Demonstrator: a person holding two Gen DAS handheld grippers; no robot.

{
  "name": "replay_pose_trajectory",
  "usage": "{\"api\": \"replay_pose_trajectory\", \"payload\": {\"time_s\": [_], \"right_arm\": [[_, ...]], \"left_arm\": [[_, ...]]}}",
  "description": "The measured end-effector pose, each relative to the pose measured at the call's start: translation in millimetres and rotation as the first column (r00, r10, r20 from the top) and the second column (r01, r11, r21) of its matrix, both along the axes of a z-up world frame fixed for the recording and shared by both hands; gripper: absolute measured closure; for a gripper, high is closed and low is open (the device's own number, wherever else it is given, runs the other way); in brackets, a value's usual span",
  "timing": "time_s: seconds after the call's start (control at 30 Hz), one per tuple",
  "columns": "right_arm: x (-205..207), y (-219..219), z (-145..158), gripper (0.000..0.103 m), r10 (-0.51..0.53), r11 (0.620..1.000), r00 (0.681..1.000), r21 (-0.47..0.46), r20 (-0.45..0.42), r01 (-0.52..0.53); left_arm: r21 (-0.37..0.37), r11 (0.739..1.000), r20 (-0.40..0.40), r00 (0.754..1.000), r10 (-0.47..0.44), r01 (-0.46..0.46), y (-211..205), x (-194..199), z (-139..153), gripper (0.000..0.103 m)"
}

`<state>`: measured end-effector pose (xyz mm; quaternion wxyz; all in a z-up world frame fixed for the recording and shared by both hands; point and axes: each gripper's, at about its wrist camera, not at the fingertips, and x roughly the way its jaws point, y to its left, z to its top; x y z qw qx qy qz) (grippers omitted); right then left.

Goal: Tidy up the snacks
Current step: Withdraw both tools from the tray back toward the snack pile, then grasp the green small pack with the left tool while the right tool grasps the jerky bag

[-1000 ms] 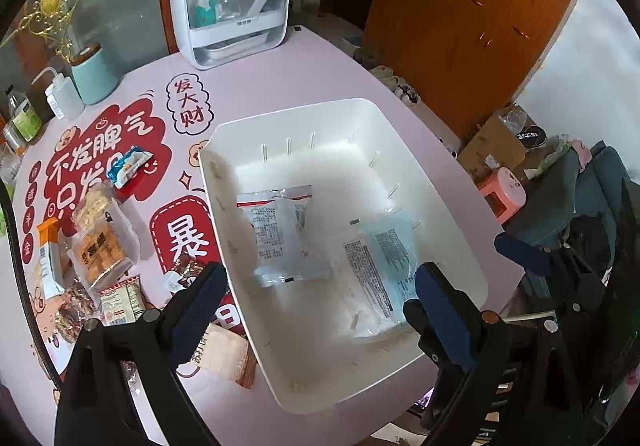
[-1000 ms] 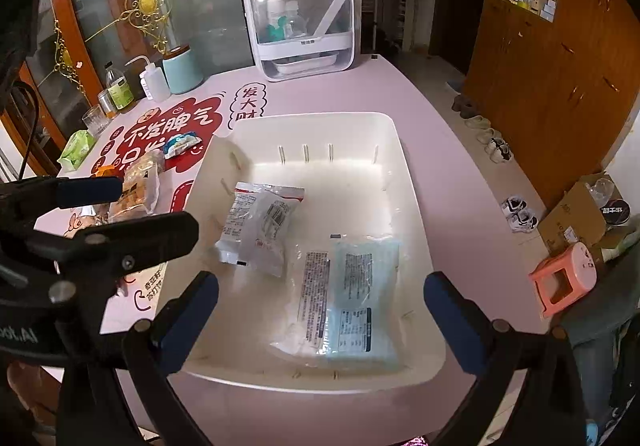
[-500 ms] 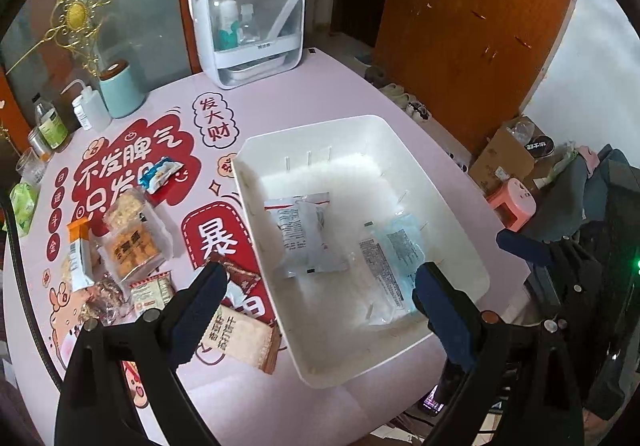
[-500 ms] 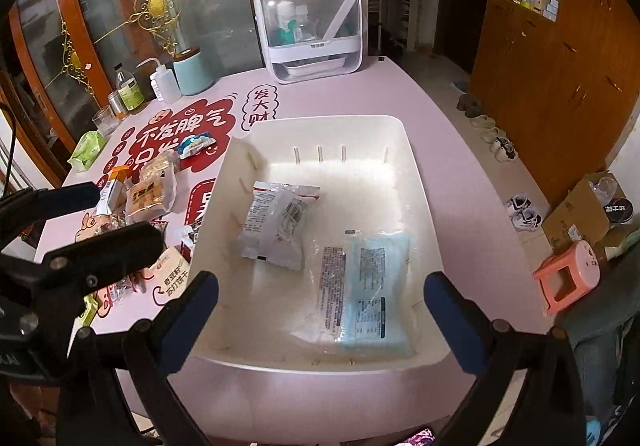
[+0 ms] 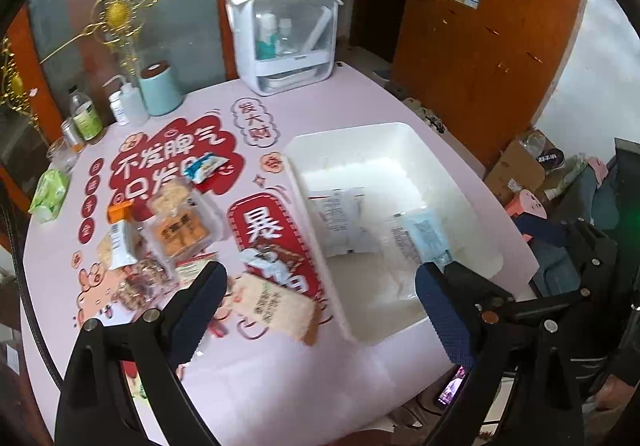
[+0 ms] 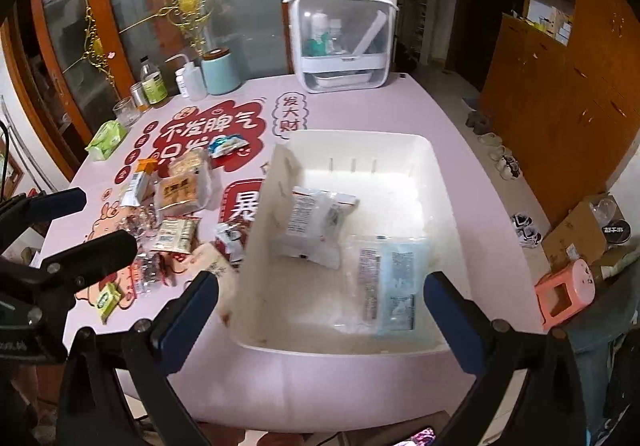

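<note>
Large white Chinese characters are being shown on red cloud-shaped panels printed on the pink table mat (image 6: 360, 102). On the biggest panel (image 6: 208, 136), "不发脾气" is being read in the top row; the row beneath is being covered by snack packets. A small outlined bubble (image 6: 291, 117) is carrying "发大财" in dark characters, read downward. On a red rounded panel (image 5: 266, 224) beside the white bin, "暴" is being shown, with the rest hidden. Print on the snack packets, the bottle labels and the cardboard box is being rendered too small and blurred to be read.
</note>
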<state>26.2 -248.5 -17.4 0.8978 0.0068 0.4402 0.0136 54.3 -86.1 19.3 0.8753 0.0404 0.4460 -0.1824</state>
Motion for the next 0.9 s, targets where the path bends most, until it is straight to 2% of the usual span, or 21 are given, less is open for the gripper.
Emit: {"api": "replay_pose_trajectory", "payload": {"time_s": [0.13,0.4,0.47,0.57,0.77,0.9], "right_arm": [[2.1,25.4,3.3,0.0,0.005,1.0,1.0,0.006,-0.005,-0.005],[24.2,98.9,-2.4,0.0,0.037,0.999,0.999,0.015,-0.033,-0.036],[31.0,117.6,-8.9,0.002,0.047,0.999,0.998,0.02,-0.053,-0.046],[40.1,139.2,-19.0,0.012,0.059,0.998,0.995,0.035,-0.086,-0.056],[53.9,175.0,-50.0,0.014,0.061,0.994,0.982,0.097,-0.177,-0.045],[60.6,194.4,-75.5,0.014,0.06,0.991,0.967,0.127,-0.249,-0.028]], "left_arm": [[0.01,0.999,0.009,1.0,0.03,-0.03,34.7,-3.6,-1.8,0.008],[0.075,0.991,0.003,0.994,0.107,-0.107,128.9,-2.8,-25.0,0.008],[0.093,0.988,-0.007,0.992,0.123,-0.121,153.5,-2.0,-33.4,0.008],[0.12,0.984,-0.023,0.991,0.135,-0.132,185.6,0.5,-45.7,0.008],[0.145,0.984,-0.102,0.987,0.122,-0.106,251.3,4.0,-82.9,0.008],[0.146,0.989,-0.163,0.985,0.062,-0.038,279.7,6.6,-113.8,0.008]]}}
